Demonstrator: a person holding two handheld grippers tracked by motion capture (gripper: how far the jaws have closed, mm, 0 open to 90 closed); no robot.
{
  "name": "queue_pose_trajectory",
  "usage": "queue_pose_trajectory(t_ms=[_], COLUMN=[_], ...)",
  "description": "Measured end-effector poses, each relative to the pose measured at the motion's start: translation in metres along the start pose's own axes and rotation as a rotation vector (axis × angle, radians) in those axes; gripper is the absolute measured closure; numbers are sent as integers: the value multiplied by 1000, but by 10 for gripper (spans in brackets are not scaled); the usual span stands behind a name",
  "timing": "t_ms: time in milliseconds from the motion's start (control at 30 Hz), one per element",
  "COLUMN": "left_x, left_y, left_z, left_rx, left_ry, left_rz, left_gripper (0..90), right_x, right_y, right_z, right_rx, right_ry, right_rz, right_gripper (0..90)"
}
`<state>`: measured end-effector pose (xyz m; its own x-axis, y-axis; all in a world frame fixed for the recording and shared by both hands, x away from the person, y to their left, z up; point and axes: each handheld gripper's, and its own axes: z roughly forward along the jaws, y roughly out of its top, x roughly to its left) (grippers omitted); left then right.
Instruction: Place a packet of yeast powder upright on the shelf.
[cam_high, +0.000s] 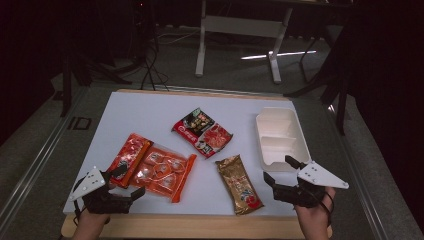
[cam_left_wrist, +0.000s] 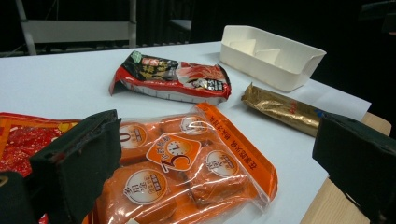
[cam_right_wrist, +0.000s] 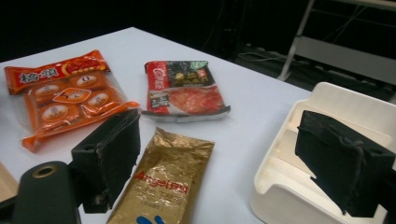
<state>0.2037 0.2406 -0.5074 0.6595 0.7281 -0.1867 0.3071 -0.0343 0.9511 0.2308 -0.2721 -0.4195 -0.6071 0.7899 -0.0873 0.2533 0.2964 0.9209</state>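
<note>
My left tongs (cam_high: 125, 181): wide, empty, at the orange snack pack (cam_high: 162, 171) near the surface's (cam_high: 150, 110) front-left.
My right tongs (cam_high: 280, 172): wide, empty, between gold packet (cam_high: 240, 184) and white tray (cam_high: 295, 131).

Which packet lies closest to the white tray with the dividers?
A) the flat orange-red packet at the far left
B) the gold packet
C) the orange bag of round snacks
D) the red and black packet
B: in the high view the gold packet lies right beside the near end of the white tray, while the red and black packet sits farther off mid-table and both orange packets lie toward the left.
</note>
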Motion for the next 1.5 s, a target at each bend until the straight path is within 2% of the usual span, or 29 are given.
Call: queue_pose_trajectory(t_ms=[100,200,267,400,600,667,700,767,867,1067,1167,1233,1300,1367,1500], left_x=[0,0,1,1,0,0,0,0,0,0,0,0,-1,0,0], left_y=[0,0,0,0,0,0,0,0,0,0,0,-1,-1,-1,-1], left_z=[0,-1,-1,-1,0,0,0,0,0,0,1,1,1,1,1], left_rx=[-1,-1,-2,-1,2,0,0,-3,-4,6,10,12,14,16,16], left_ry=[1,2,4,5,1,3,4,1,-1,-6,-9,-10,-11,-11,-12], left_rz=[-1,-4,-8,-8,-6,-5,0,-2,3,0,0,1,2,2,2], left_gripper=[14,14,14,14,14,14,14,14,14,14,14,14,14,14,14], right_x=[0,2,6,11,13,13,14,16,18,22,24,25,27,29,31], right_y=[5,7,9,14,21,23,23,23,24,26,25,24,21,19,14], right_z=[6,11,19,30,44,56,59,68,78,98,109,112,123,129,143], right_rx=[23,19,16,13,19,43,54,83,133,150,176,181,206,215,250], right_ry=[23,21,47,58,113,154,159,138,172,217,262,262,284,307,324], right_rz=[-5,-28,-45,-70,-80,-88,-89,-124,-106,-94,-85,-91,-119,-125,-141], right_gripper=[141,172,196,187,169,153,153,153,130,100,101,102,128,134,170])
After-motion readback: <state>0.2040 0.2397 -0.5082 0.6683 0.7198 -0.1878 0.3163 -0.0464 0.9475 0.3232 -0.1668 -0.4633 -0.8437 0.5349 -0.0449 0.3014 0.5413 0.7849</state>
